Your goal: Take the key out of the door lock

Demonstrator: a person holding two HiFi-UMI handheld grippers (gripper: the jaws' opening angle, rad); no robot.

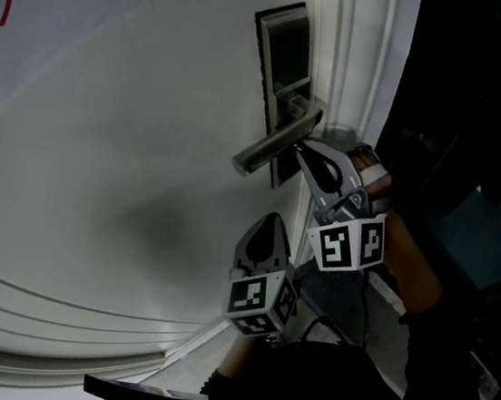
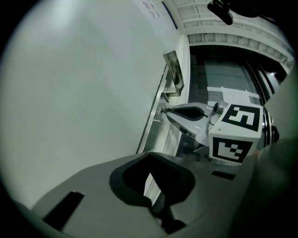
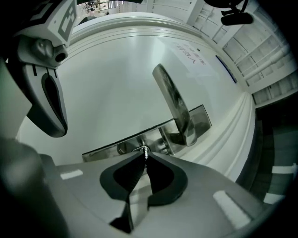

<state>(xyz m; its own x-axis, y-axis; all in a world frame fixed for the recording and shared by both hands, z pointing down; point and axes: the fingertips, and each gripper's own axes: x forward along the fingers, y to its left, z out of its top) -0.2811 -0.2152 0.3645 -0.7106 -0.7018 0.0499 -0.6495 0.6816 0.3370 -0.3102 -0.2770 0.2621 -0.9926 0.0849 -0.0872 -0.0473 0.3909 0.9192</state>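
Where the head view begins at its left, a pale sheet [image 1: 36,20] with red strokes is seen stuck to the door [image 1: 129,151]. The door is smooth, matt and white, and curved mouldings [image 1: 51,324] are stepped along its lower part. Further right, a tall rectangular lock plate [image 1: 285,62] of polished metal is fixed to it. From the plate a flat lever handle [image 1: 271,149] with a rounded end is thrust out leftward.

Below the lever the left gripper [image 1: 272,220] is held apart from the lock. It is made of grey plastic with black pads, and its jaws are drawn together with nothing between them.

The right gripper [image 1: 301,146] is set against the lower part of the plate, just under the lever's root. In the right gripper view its jaws are closed tightly at their tips on the key [image 3: 145,151]. The key is a thin sliver of pale metal with a toothed edge, pinched right at the plate's face. Whether it is seated in the cylinder cannot be told.

A black-and-white marker cube [image 1: 347,242] is carried on the right gripper. At the far right only a dark opening [image 1: 479,133] past the door's edge is shown.
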